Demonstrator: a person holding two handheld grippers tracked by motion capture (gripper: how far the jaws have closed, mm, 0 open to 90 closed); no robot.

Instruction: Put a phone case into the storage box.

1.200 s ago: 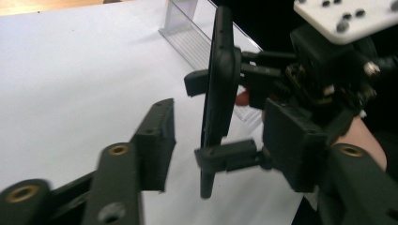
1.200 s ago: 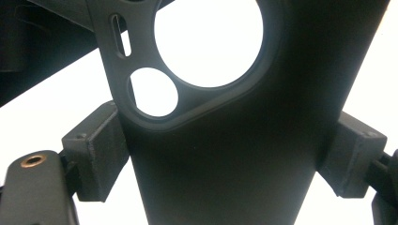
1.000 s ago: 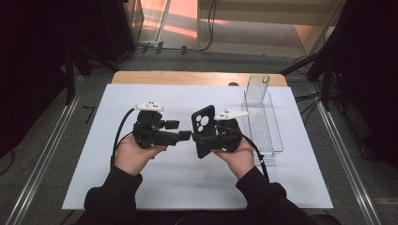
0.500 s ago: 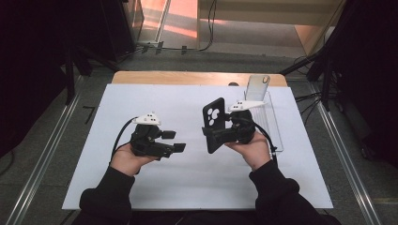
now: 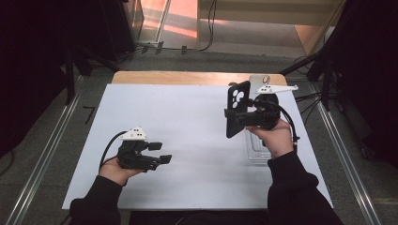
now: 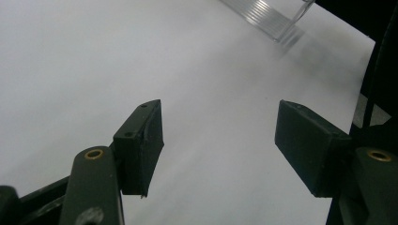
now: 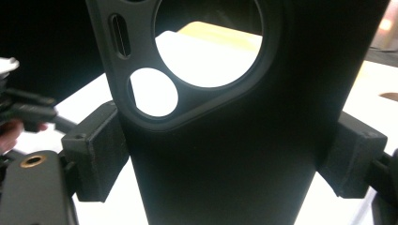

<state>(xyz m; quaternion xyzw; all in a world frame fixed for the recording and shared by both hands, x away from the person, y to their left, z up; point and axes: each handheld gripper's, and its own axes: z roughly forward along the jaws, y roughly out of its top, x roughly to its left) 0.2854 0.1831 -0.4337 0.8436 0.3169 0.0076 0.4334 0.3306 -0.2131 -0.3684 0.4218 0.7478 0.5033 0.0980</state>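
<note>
Two grippers are up over the tabletop (image 5: 187, 117), well apart from each other. The right gripper (image 5: 233, 115) is clenched on a black phone case (image 5: 236, 107), its pads pressing the case's two long edges. In the right gripper view the phone case (image 7: 225, 154) stands upright between the two pads (image 7: 96, 150), with the camera cut-outs at the top: one large round hole, a smaller round one below and to its left, and a narrow slot beside them. White tabletop shows through the holes. Seen from the high view, the case is held clear of the surface, cut-out end upward, just in front of the right hand (image 5: 274, 136).

Just below and behind that hand, on the white sheet, lies a clear plastic tray (image 5: 256, 150), long and narrow, running away toward the far edge of the tabletop. A clear upright panel (image 5: 259, 80) rises at its far end, just behind the right gripper.

The left gripper (image 5: 162, 153) hangs released, its jaws standing wide with nothing between them. In the left gripper view the gripper (image 6: 218, 140) has only bare white tabletop (image 6: 94, 56) between its two dark pads (image 6: 143, 145), and the corner of the clear tray (image 6: 267, 16) shows far ahead, at the upper right. The left hand (image 5: 115, 166) holds it low, near the person's edge of the sheet, pointing across toward the right gripper's side.
</note>
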